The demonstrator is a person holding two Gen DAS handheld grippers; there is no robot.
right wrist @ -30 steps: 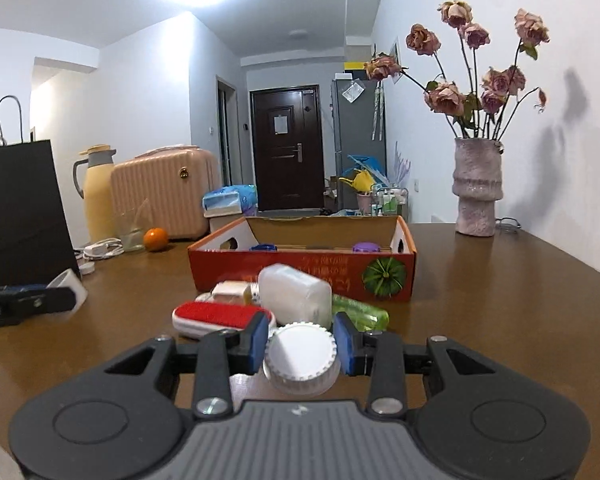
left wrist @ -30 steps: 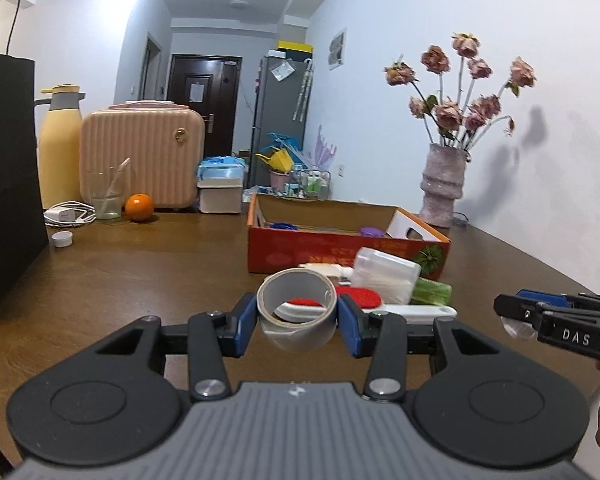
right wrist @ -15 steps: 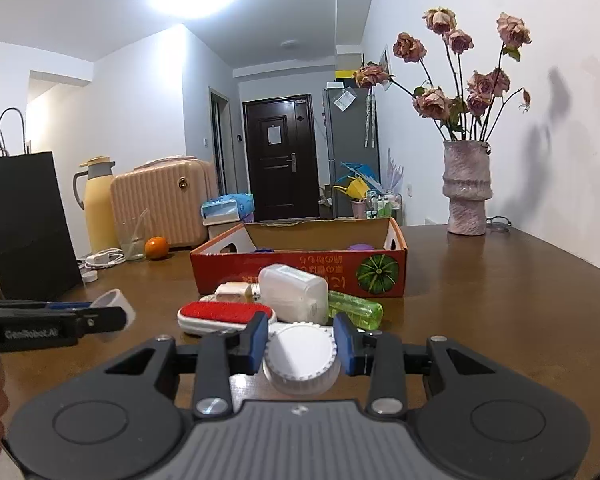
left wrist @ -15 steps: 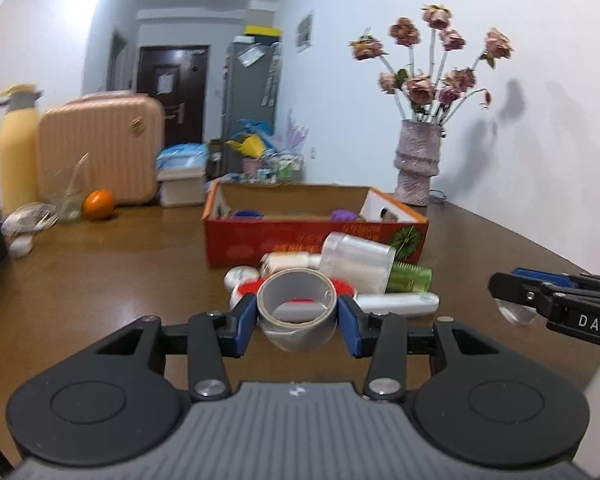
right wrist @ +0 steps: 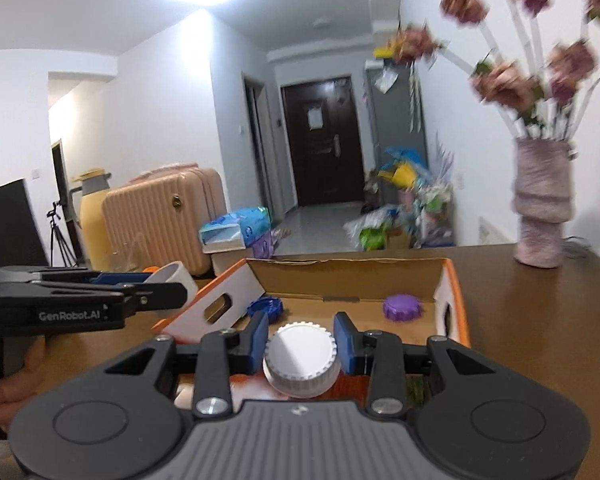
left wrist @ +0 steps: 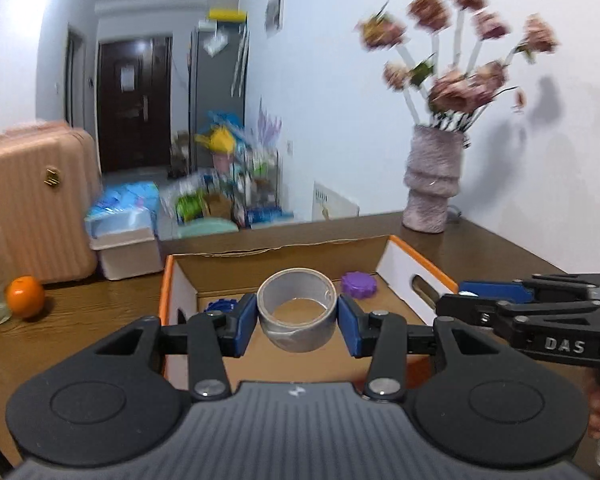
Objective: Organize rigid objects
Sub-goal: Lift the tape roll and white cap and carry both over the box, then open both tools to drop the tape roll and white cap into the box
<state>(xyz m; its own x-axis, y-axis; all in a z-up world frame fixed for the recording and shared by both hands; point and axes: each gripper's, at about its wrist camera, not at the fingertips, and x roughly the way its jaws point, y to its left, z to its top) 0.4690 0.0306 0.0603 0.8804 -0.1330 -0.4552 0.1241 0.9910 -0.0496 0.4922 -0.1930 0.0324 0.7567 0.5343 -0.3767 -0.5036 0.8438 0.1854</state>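
Observation:
My left gripper point(left wrist: 297, 322) is shut on a grey tape roll point(left wrist: 297, 309) and holds it above the near side of an orange cardboard box point(left wrist: 424, 266). My right gripper point(right wrist: 301, 345) is shut on a white ribbed lid point(right wrist: 301, 358) and holds it over the same box's near edge point(right wrist: 454, 288). Inside the box lie a purple lid point(left wrist: 359, 283) and a blue lid point(left wrist: 219, 306); both also show in the right wrist view, purple point(right wrist: 402, 306) and blue point(right wrist: 266, 306). Each gripper shows from the side in the other's view.
A vase of dried flowers point(left wrist: 432, 184) stands at the table's back right. A pink suitcase point(left wrist: 32, 208), an orange point(left wrist: 25, 295), a tissue box point(left wrist: 124, 236) and a yellow jug point(right wrist: 94, 220) stand at the back left. The wall is close on the right.
Both grippers have risen and moved forward with their loads, from before the pile of objects in front of the box to over the box itself. The pile is out of sight below.

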